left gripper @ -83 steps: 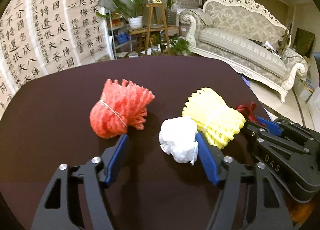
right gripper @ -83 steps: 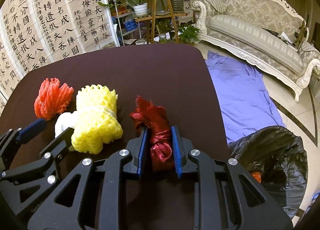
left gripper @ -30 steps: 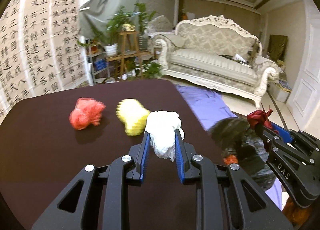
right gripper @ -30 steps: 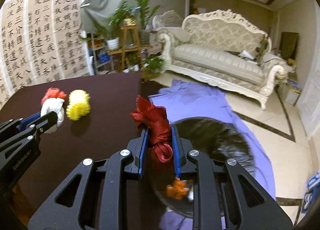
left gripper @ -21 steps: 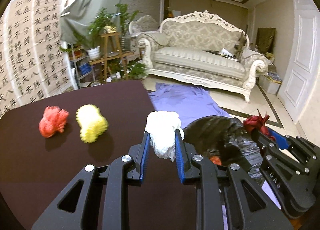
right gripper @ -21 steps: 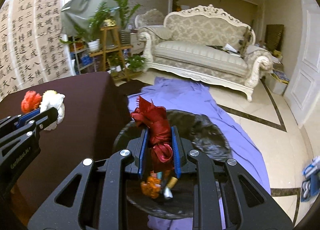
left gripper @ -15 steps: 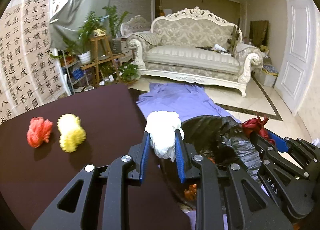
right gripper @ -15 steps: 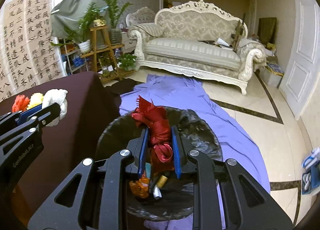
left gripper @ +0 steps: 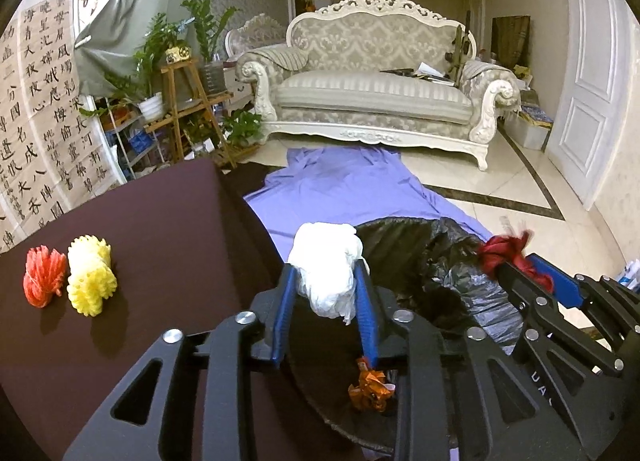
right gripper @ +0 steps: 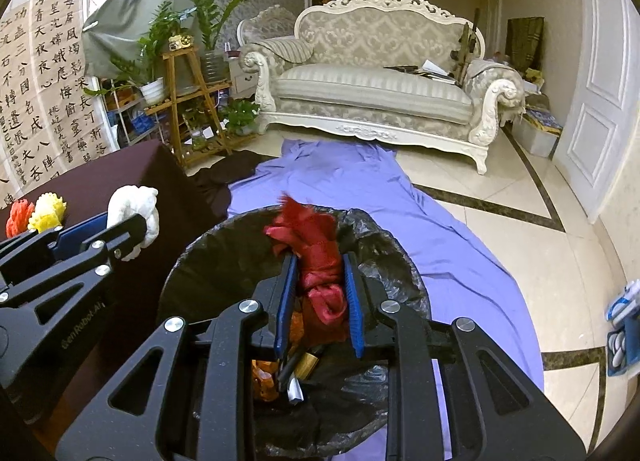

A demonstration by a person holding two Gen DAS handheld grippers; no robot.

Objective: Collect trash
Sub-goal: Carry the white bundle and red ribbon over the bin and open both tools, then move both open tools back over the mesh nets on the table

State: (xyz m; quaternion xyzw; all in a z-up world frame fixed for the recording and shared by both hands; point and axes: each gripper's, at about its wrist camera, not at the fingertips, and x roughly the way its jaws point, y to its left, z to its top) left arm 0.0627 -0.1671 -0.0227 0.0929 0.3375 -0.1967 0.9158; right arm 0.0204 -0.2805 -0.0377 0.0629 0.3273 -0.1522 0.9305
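My left gripper [left gripper: 325, 289] is shut on a crumpled white tissue wad [left gripper: 326, 261] and holds it over the near rim of the black trash bag [left gripper: 460, 261]. My right gripper [right gripper: 318, 279] is shut on a dark red cloth bundle [right gripper: 316, 257] and holds it above the open bag [right gripper: 224, 273], where wrappers lie inside. A red foam net [left gripper: 43, 277] and a yellow foam net [left gripper: 91, 281] lie on the dark table [left gripper: 160, 229] at left. They also show small in the right wrist view, the yellow one [right gripper: 48, 213] beside the red one [right gripper: 18, 217].
The bag stands on the floor beside the table's right edge, on a purple sheet [left gripper: 352, 181]. A white sofa [left gripper: 376, 97] and a plant stand [left gripper: 184, 109] are at the back. A white door [left gripper: 588, 101] is at right.
Both grippers lifted their loads off the table and swung right, off its edge, to above the trash bag. The two foam nets stayed on the table.
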